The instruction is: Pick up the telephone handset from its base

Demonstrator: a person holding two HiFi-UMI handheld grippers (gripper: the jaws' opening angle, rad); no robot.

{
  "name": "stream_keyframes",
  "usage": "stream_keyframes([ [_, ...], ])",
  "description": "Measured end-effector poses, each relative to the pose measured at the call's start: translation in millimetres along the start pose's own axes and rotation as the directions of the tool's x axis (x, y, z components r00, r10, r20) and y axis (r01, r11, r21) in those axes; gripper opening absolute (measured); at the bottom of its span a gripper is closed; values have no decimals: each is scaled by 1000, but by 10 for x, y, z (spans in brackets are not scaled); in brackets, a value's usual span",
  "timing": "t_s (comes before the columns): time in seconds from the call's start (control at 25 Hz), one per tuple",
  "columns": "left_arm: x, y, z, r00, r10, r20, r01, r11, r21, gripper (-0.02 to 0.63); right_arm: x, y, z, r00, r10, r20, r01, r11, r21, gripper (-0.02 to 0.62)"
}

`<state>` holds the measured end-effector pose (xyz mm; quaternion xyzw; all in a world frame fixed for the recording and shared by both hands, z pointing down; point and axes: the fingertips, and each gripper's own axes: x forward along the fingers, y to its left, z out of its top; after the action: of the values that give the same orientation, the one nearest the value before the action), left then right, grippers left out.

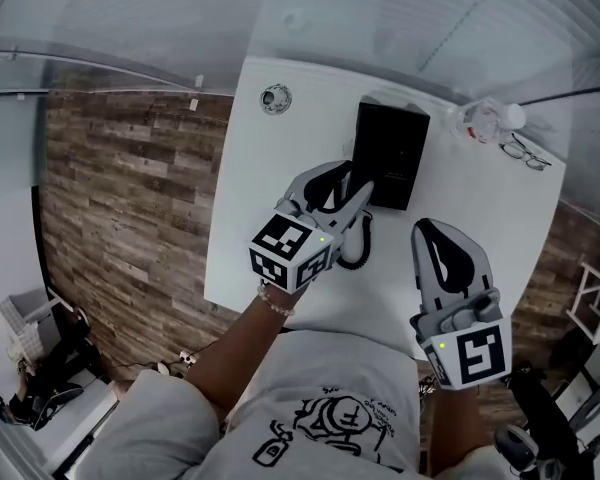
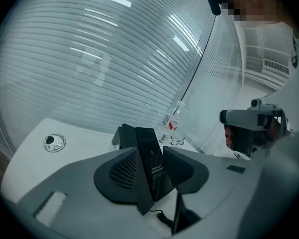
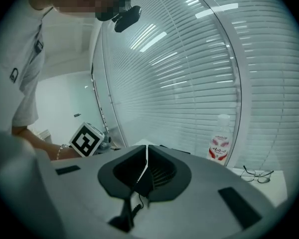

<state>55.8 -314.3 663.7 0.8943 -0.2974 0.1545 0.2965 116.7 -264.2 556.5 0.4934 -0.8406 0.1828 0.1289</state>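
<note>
Handset btwn L claw jaws (apart)

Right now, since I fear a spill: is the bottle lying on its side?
No, the bottle stands upright in the right gripper view.

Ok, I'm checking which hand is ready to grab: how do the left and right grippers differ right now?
The left gripper has its fingers apart; the right gripper has them together. The left gripper's tip is at the black telephone's near corner, and the telephone shows through its gap; the right gripper sits off to the side over bare table. Both are white and hold nothing.
</note>
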Motion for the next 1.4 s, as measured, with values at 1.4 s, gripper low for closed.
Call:
stream_keyframes([
  [1.4, 19, 311, -140, 997, 70, -13, -71, 982, -177, 63, -193, -175, 21, 999, -50, 8, 50, 998, 46, 12],
])
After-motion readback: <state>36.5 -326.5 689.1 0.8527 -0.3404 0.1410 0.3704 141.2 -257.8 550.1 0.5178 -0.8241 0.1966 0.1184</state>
